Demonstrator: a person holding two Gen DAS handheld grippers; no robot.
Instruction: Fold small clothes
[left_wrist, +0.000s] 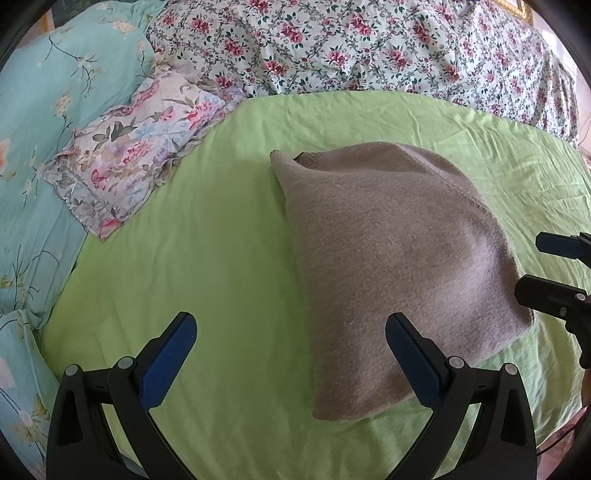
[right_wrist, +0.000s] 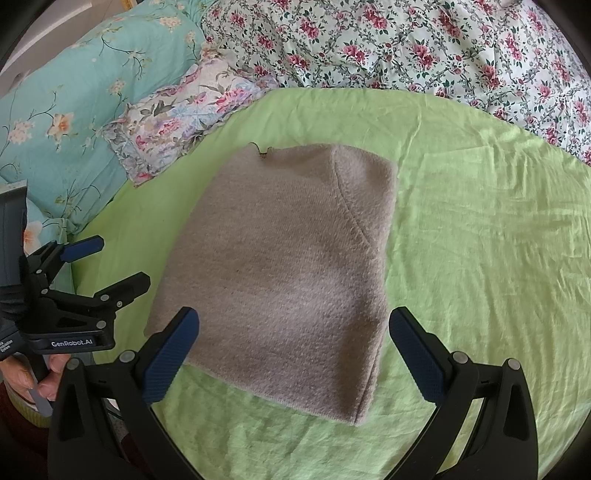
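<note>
So, a wide green sheet covers the bed, floral quilt bunched behind. Folded beige knit garment lies flat mid-sheet. Right gripper hovers over its near edge, fingers spread, empty; left gripper beside it, likewise spread wide.

The folded sweater was seen as a fuzzy, matt beige knit. The green bedsheet was thin, creased cotton-like cloth. Matt black plastic with textured blue pads formed each tool.
</note>
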